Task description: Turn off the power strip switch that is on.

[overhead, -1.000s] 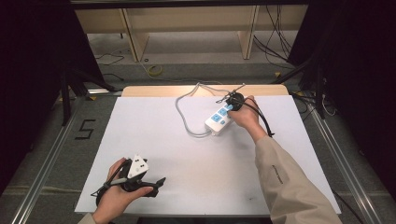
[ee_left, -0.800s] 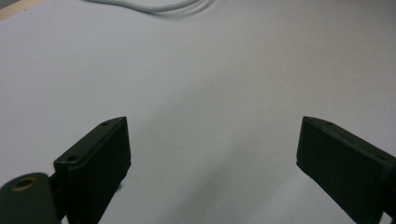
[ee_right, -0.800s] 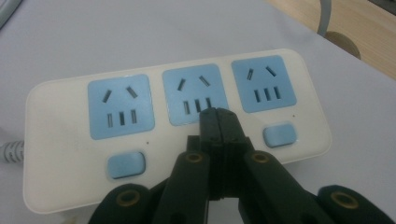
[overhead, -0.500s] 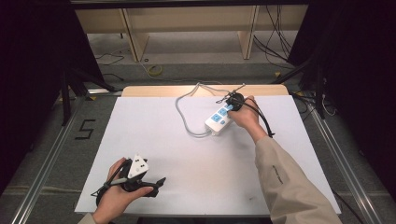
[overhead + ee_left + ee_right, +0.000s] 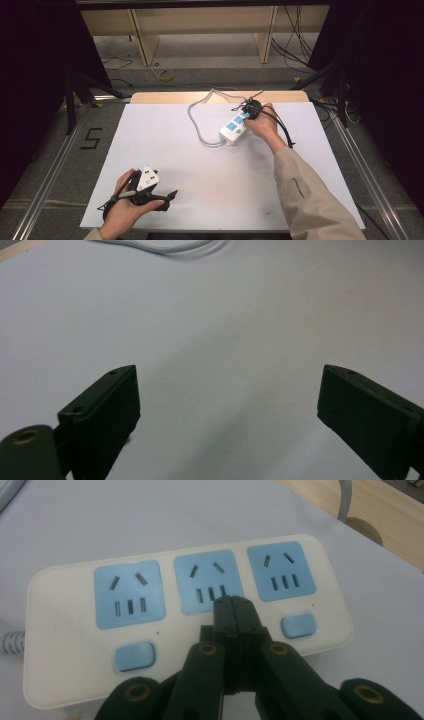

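Note:
A white power strip (image 5: 234,128) with three blue sockets lies at the back right of the white table sheet (image 5: 200,165), and its grey cable (image 5: 195,122) loops off to the left. My right gripper (image 5: 248,114) is shut and holds nothing. In the right gripper view its closed tips (image 5: 233,600) sit over the lower edge of the middle socket (image 5: 205,575) of the power strip (image 5: 65,630). Its jaws hide the spot between the two blue switches (image 5: 132,656). My left gripper (image 5: 170,195) rests low at the near left, with its jaws wide open over bare sheet (image 5: 225,405).
The table's wooden edge (image 5: 165,97) shows behind the sheet. The cable (image 5: 165,247) crosses the top of the left gripper view. Beyond the table are shelf legs (image 5: 142,45) and floor cables (image 5: 295,35). A "5" mark (image 5: 91,138) is on the floor at left.

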Motion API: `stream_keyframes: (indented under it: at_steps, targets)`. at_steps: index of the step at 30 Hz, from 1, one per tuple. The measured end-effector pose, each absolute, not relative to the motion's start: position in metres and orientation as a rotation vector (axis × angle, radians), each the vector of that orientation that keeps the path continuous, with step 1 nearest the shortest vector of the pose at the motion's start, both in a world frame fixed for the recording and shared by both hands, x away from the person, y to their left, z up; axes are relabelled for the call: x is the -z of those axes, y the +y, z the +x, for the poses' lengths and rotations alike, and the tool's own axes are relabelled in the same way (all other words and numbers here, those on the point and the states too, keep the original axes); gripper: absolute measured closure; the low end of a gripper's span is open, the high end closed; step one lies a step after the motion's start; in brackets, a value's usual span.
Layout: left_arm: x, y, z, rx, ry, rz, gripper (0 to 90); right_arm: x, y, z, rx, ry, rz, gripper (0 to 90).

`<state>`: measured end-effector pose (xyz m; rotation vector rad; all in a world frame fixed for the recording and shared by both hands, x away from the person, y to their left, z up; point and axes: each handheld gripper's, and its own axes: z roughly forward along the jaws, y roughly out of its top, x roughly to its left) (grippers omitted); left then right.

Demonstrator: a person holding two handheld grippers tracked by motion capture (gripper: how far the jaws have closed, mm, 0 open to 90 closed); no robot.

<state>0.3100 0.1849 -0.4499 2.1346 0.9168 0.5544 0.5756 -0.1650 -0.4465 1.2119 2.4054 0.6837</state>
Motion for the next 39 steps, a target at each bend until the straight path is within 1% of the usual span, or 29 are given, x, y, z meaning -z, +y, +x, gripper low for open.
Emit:
stream_keyframes:
  at_steps: [39]
  targets:
    - [0.4495,0.1846,0.3098,-0.557,0.915,2.134,9.7,0.4451,-0.1671,0.5727,-0.743,2.38,1.223,90.0]
